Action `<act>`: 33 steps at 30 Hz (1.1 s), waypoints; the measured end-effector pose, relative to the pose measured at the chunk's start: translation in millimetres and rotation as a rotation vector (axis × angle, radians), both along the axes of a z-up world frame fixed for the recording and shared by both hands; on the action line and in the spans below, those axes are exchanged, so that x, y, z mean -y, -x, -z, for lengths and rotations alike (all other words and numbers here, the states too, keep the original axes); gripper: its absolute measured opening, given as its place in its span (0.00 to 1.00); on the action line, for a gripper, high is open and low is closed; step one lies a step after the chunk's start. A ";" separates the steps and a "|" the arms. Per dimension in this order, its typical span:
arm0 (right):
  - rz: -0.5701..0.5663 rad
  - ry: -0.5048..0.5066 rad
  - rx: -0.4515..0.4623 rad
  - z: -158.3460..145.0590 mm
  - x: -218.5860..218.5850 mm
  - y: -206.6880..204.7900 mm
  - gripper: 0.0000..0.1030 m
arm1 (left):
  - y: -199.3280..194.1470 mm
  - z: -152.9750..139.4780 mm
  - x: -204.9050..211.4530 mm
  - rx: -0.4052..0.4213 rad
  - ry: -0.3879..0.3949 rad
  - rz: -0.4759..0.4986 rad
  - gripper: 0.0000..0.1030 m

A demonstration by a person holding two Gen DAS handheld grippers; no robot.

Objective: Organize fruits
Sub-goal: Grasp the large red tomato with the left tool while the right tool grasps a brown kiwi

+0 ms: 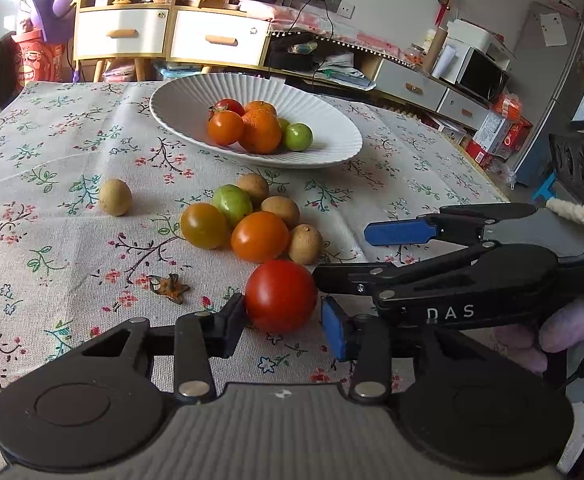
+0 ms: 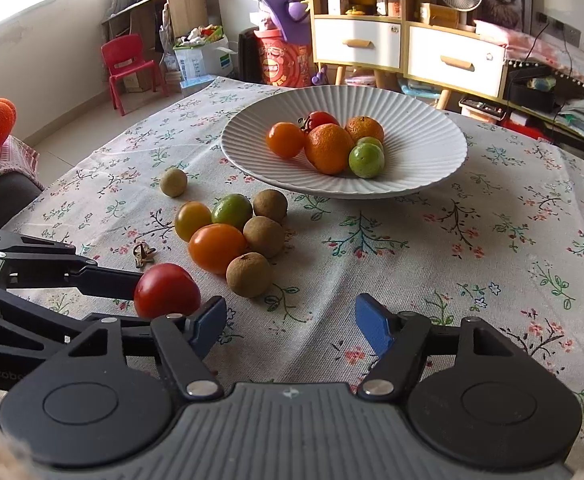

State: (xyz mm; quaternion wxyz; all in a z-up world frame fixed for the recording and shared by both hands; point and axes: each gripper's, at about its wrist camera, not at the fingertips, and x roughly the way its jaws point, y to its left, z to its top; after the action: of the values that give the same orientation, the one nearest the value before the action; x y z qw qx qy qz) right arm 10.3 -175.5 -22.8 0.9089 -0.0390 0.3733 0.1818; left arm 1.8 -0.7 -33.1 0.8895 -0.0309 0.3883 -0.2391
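Item: red tomato [image 1: 280, 296], smooth, glossy, round, sitting on the bench's coarse floral tablecloth [image 1: 51, 168] nearest you. Your left gripper [image 1: 287, 326] is bracketing it: the left finger's dark pad is touching its skin, while the blue pad [image 1: 334, 330] on the other side is standing just off it, so the fingers are apart, not clamped.

Just beyond it: a tight cluster of two orange tomatoes [image 1: 259, 236], one greenish tomato [image 1: 231, 205] and three matte, rough-skinned brown longans [image 1: 304, 244]; a fourth longan [image 1: 115, 197] is lying alone to the left. A dried, star-shaped tomato calyx [image 1: 169, 288] is lying near the red tomato.

Farther back: a white ribbed ceramic bowl [image 1: 324, 120], wide and shallow, is holding tomatoes, two pebbled mandarins [image 1: 260, 131] and green fruit.

Your right gripper [image 2: 289, 326] is pointing down at bare cloth, fingers apart, nothing between them; in the left wrist view its black arm is crossing in from the right, just beside the red tomato.
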 end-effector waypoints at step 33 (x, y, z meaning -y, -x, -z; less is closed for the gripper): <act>-0.021 -0.065 -0.026 -3.5 -13.9 -5.4 0.31 | 1.4 -1.8 6.2 -0.001 -0.051 0.019 0.35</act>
State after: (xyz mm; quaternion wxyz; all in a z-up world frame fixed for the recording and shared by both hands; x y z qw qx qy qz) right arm 15.7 -161.7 -19.2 0.9028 -0.0113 0.3784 0.2038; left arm 0.4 -6.9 -31.3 0.8875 -0.0044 0.3948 -0.2376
